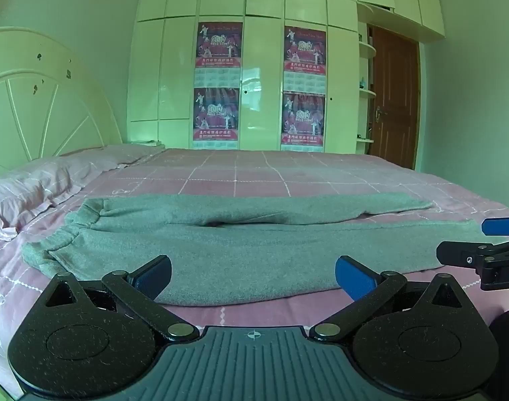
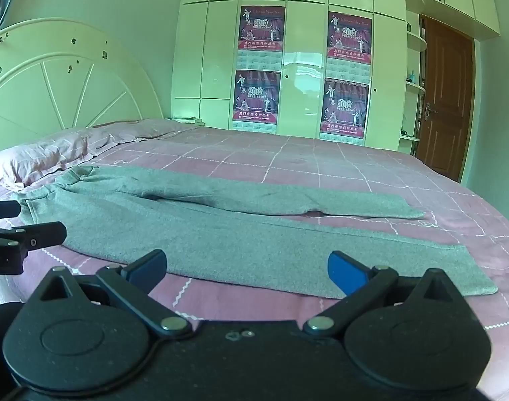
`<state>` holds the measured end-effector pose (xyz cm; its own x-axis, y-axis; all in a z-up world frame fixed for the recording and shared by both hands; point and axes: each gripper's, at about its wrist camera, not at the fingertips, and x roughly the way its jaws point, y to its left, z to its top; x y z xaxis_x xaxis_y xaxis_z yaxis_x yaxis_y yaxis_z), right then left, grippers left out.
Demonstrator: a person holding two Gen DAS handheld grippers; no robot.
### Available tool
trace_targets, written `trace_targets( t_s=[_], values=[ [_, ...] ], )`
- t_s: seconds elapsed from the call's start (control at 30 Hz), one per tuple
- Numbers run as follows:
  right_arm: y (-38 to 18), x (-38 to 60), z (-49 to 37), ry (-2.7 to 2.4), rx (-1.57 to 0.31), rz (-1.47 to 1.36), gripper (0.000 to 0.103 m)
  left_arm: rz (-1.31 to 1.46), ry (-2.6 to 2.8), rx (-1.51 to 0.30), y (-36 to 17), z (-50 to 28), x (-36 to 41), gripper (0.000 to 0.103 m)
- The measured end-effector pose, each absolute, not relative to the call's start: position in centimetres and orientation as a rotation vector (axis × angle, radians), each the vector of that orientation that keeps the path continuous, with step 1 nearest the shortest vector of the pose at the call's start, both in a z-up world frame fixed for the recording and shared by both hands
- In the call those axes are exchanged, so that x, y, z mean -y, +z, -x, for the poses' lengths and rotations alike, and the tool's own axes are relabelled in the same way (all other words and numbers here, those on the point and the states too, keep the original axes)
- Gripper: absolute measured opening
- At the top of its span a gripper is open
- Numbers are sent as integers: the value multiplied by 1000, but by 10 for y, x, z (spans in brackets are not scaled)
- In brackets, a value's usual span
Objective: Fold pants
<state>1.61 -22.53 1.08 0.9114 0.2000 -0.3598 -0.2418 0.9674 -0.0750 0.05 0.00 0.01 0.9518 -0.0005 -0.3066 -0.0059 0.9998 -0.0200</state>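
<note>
The left gripper hung spread wide and empty just short of the near edge of the grey pants, its blue pads clear of the cloth. The right gripper stood the same way beside it, jaws wide apart with nothing between them, a little short of the near leg, toward its cuff end.

The pants lay flat across the pink checked bedspread, both legs stretched out side by side. The waistband sat nearest the pillow, and the cuffs pointed away from the pillow toward the side of the brown door. The far leg lay slightly apart from the near one at the cuff end.

No fold appeared started, so the step in hand seemed to be the approach. The next move likely called for both grippers to come down onto the near leg's edge, pinch it, and carry it over the far leg.
</note>
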Motion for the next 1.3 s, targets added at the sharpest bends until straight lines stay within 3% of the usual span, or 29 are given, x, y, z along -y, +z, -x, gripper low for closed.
trace_targets(
  t_s=[1.3],
  values=[
    [11, 226, -16, 228, -356, 119, 97, 17, 4, -314, -1, -1, -1, 103]
  ],
)
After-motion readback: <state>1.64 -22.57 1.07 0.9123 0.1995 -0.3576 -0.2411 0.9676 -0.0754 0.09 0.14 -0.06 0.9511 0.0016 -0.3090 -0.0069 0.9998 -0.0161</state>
